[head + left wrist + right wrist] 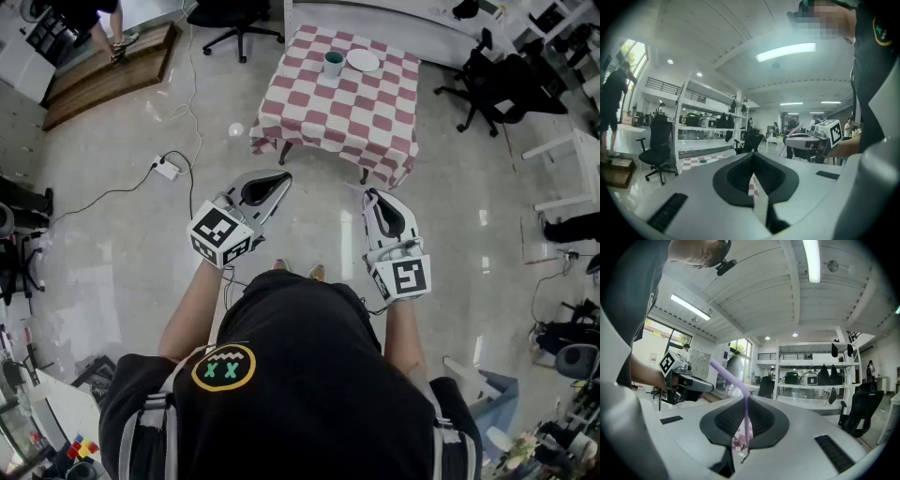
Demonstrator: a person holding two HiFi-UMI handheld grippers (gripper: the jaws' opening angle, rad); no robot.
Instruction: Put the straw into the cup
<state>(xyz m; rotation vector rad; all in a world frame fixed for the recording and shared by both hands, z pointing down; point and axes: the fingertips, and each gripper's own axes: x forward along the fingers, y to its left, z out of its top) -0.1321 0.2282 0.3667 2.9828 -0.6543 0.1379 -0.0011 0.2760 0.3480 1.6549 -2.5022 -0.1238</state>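
Observation:
My right gripper (745, 401) is shut on a purple bent straw (747, 423); the stem stands upright between the jaws and the short end angles up to the left. In the head view my right gripper (373, 196) and left gripper (283, 176) are held at waist height over the floor, well short of the table. The green cup (334, 63) stands on the far side of the checkered table (328, 111). My left gripper (752, 157) is shut with nothing in it. From its view the straw (790, 138) and the cup (703, 161) also show.
A white plate (363, 60) lies right of the cup. A power strip (167, 169) with cables and a small white object (235, 130) lie on the floor. Office chairs (234, 21) stand around the table. At the far left a person stands on a wooden platform (108, 73).

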